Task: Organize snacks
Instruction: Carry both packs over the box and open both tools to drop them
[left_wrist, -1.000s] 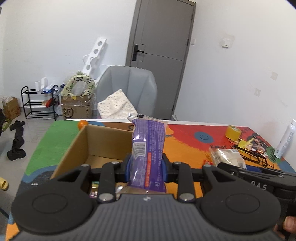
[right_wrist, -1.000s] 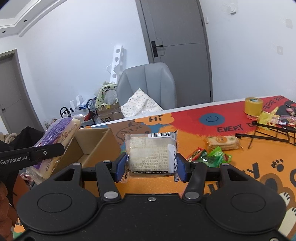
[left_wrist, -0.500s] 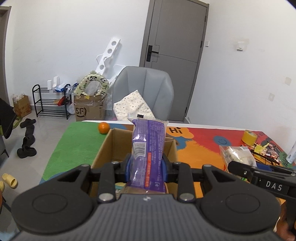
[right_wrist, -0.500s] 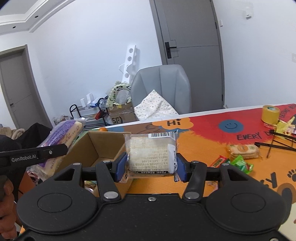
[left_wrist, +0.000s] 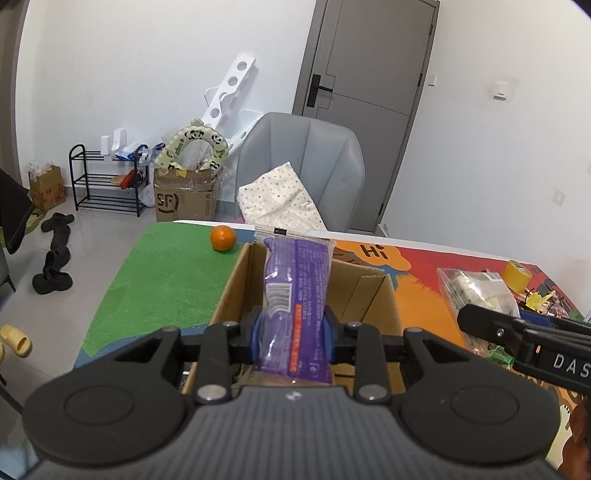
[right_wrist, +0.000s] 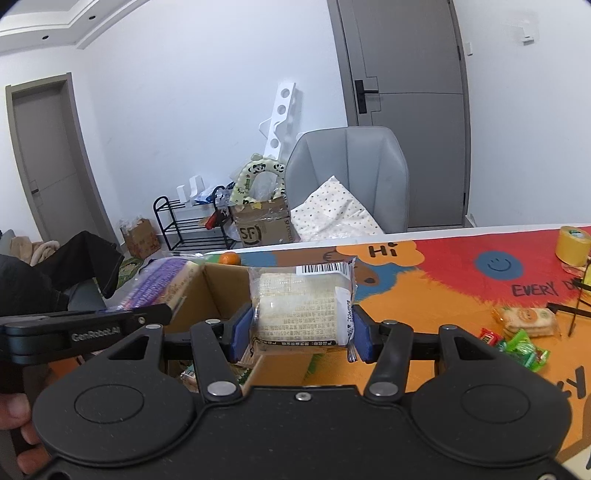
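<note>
Left gripper (left_wrist: 293, 339): fingers clamped a purple snack pack (left_wrist: 295, 295) above the cardboard box (left_wrist: 373, 295).
Right gripper (right_wrist: 299, 338): fingers gripped a clear-wrapped cake (right_wrist: 301, 306).

The right gripper (right_wrist: 299, 328) is clamped on a clear-wrapped cake (right_wrist: 301, 306), barcode up, held over the near corner of the open box (right_wrist: 218, 291). To its left the left gripper (right_wrist: 147, 314) grips a purple packet (right_wrist: 162, 282) — tilted above the box's edge. An orange (right_wrist: 229, 257) sits behind the box. Loose snacks (right_wrist: 524, 332) lie on the mat (right_wrist: 424, 295), with a tape roll (right_wrist: 572, 245) further back.
</note>
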